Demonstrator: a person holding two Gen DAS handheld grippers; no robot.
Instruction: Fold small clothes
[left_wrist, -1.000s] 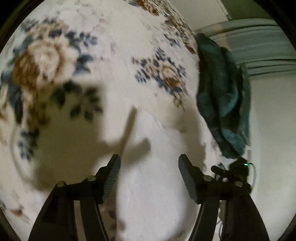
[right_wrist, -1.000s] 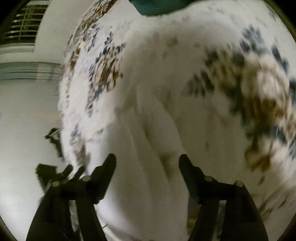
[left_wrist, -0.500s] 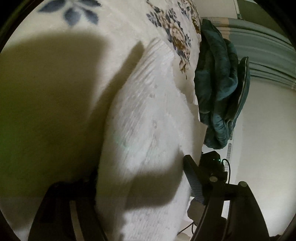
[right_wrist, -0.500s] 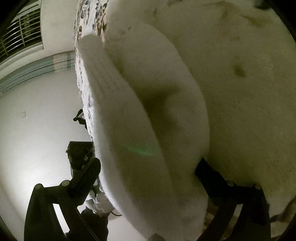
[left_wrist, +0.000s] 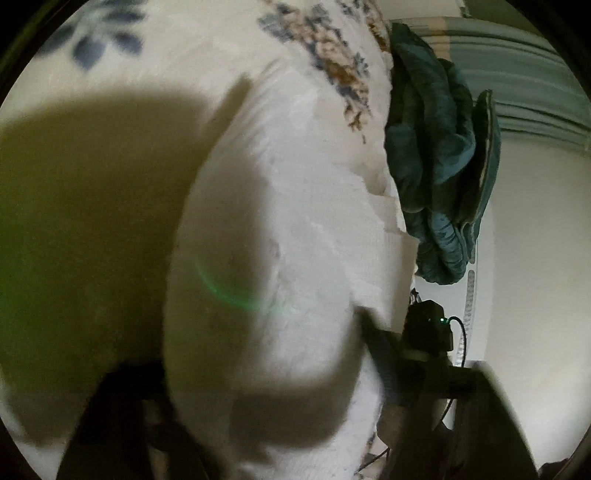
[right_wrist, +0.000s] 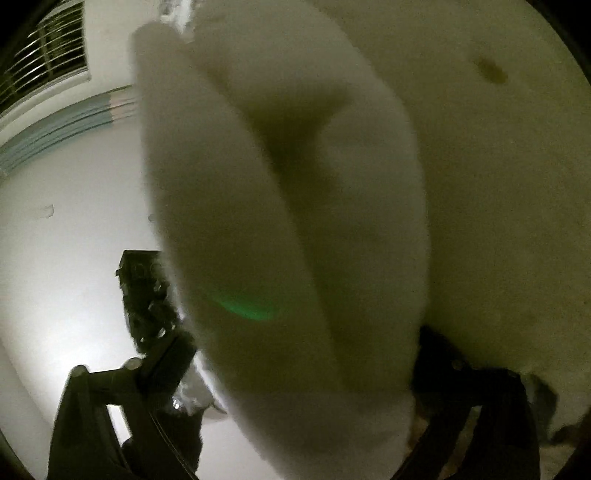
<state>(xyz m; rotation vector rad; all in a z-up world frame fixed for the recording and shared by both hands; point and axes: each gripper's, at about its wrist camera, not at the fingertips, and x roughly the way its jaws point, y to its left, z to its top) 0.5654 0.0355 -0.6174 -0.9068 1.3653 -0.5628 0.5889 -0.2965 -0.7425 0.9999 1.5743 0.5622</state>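
Note:
A white knitted garment (left_wrist: 280, 258) lies on the floral blanket (left_wrist: 147, 74) and fills the space between my left gripper's (left_wrist: 266, 369) fingers; it bulges up close to the lens. The jaws stand wide around the cloth and do not pinch it. In the right wrist view the same white garment (right_wrist: 295, 221) is bunched between my right gripper's (right_wrist: 303, 354) fingers, which also stand wide apart on either side of it. The picture is blurred and dim.
A teal garment (left_wrist: 439, 155) lies crumpled at the blanket's far right edge. A black device with a green light (left_wrist: 428, 328) and cable sits beyond the edge. In the right wrist view a black device (right_wrist: 144, 291), pale floor and a barred window (right_wrist: 44, 62) show.
Both grippers have dropped from above the blanket down onto the white garment, which now sits between their fingers. The cloth has bunched up more since half a second ago.

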